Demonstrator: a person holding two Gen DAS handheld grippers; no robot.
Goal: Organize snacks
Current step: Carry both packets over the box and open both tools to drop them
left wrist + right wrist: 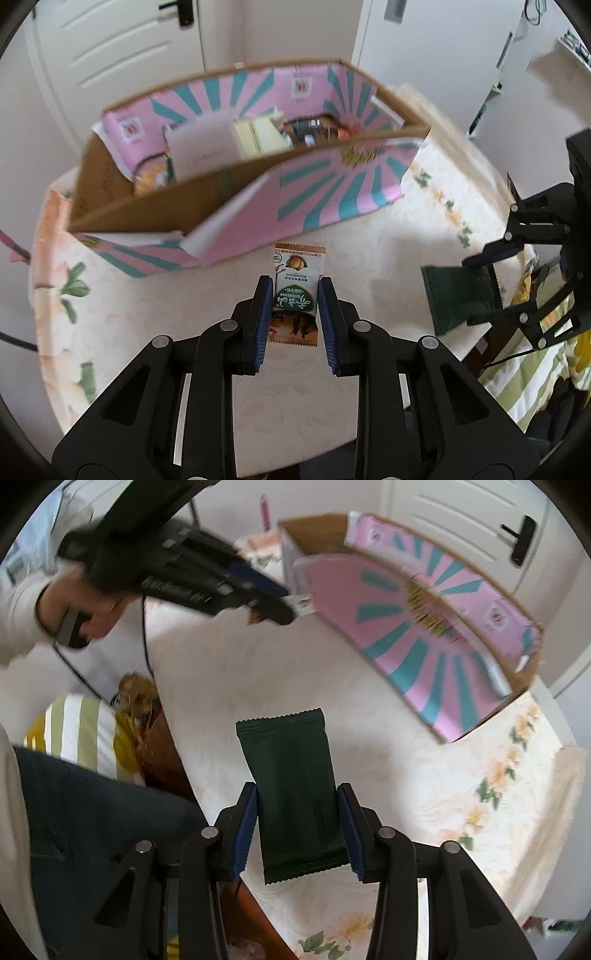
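Observation:
My left gripper (pixel 293 286) is shut on a small white, green and brown snack packet (pixel 297 286), held above the floral tablecloth just in front of the pink and teal cardboard box (pixel 332 192). The open box holds several snacks and a pale card. My right gripper (pixel 297 794) is shut on a dark green snack pouch (pixel 295 794), held above the cloth near the table's edge. The pouch also shows in the left wrist view (pixel 458 299) at the right. The left gripper also shows in the right wrist view (pixel 273 602), near the box (pixel 424 627).
The table is covered by a cream floral cloth (pixel 461 812). White doors (pixel 122 48) stand behind the box. A striped cushion (pixel 85 734) and a brown chair lie beyond the table's edge, next to the person's leg (pixel 92 830).

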